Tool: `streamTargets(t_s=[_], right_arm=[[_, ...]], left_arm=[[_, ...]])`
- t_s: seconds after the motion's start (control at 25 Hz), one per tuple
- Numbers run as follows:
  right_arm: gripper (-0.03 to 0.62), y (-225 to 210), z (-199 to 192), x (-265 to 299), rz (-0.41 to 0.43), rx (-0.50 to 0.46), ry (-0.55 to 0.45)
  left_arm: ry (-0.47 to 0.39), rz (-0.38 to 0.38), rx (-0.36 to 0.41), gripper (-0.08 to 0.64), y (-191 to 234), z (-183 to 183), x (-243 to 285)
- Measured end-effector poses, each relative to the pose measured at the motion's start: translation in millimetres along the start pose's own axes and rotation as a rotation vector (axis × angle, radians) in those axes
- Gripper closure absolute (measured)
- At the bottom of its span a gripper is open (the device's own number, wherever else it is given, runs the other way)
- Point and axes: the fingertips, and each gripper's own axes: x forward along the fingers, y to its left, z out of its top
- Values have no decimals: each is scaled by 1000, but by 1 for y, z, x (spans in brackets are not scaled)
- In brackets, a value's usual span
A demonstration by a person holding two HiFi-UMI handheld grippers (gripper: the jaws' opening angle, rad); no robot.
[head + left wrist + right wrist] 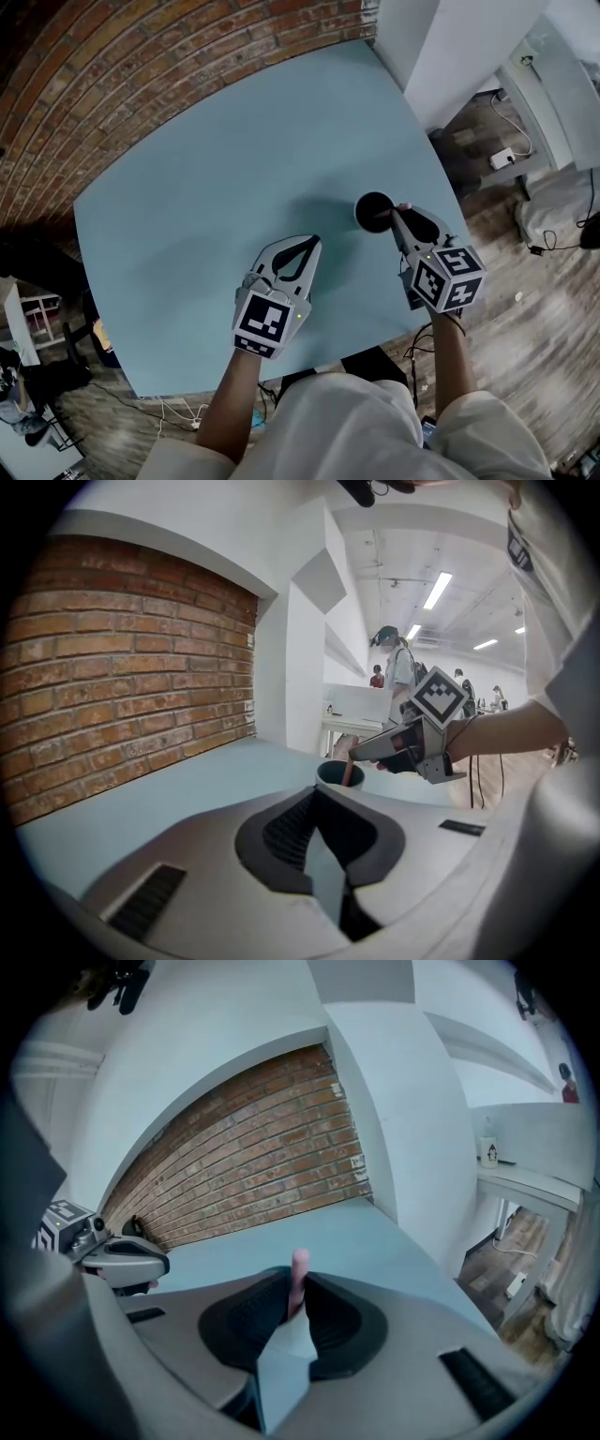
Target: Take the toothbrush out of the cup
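toothbrush (298, 1274) is pinched between the right gripper (398, 212) jaws, which are closed snug on its pink handle, with a bit of handle poking out past the pads in the right gripper view. seen from the left gripper view, the stem (347, 771) runs down from those jaws into the cup (323, 771), so the low end is inside the cup and nearly upright

in the head view the cup is a dark round thing on the light blue table (206, 187), out toward the 3 o'clock side and not far from the edge. the right gripper comes at it from about 5 o'clock, its tips right over the cup's rim

left gripper (309, 246) is over the table, nose aimed at 1 o'clock, and the cup is at roughly 2 o'clock from its tips, near but apart. its jaws are closed tip to tip with nothing held, just a sliver of blue table showing through the gap behind the tips

brick wall (141, 66) runs along the table's far side from 9 to 12 o'clock, with wood floor off at 3 to 5 o'clock
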Motion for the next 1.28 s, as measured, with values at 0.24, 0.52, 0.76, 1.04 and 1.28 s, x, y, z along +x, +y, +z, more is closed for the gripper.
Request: streamTargets(t_s=[0.24,0.52,0.76,1.04,1.28], right_arm=[[508,-3,3,4,-15,18,-26],[513,-1,7,6,-17,4,-35],[523,8,11,5,-7,-32,-66],[523,24,23,1,15,-80,-102],[523,33,34,-11,-16,-99,-125]], left_arm=[[-2,14,0,545,2,1,-3],[0,30,-8,545,6,0,-6],[-5,38,-13,545,7,0,-13],[-15,43,-8,543,10,4,-28],[-34,43,11,545,14,11,-42]])
